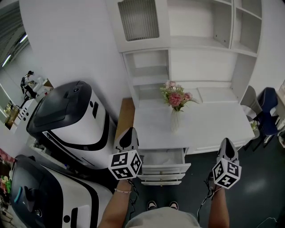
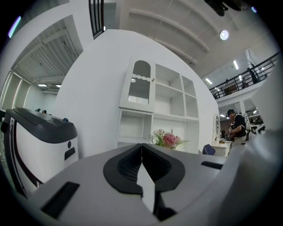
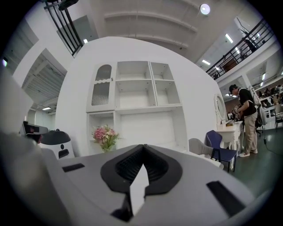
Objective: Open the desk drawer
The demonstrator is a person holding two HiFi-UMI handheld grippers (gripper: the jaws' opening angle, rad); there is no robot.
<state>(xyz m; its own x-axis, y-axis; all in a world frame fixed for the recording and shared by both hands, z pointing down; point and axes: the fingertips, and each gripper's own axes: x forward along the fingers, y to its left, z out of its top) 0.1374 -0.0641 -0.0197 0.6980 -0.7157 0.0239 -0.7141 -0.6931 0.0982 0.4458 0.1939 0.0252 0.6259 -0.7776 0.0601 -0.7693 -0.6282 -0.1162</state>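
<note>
Far ahead, a curved white wall [image 1: 75, 40], with a tall white shelf unit [image 1: 200, 40] of open compartments against it and a ribbed-glass cabinet door [image 1: 138, 20] at its upper left. Underfoot, a dark grey floor [image 1: 258, 187]. To the right, a grey chair [image 1: 250, 99] just beside a blue chair [image 1: 268, 104]. To the left, two bulky white-and-black machines [image 1: 71, 116]. High overhead, a round ceiling lamp [image 3: 204, 8], strip lights [image 3: 229, 38] and a black-railed balcony [image 3: 254, 35].

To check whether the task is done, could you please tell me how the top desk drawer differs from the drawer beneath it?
The top drawer is pulled out, its white inside showing; the drawer beneath shows only its front. The top drawer sits right under the desk top; the drawer beneath sits lower, nearer the floor. Both are white, in one stack at the desk's left end.
</note>
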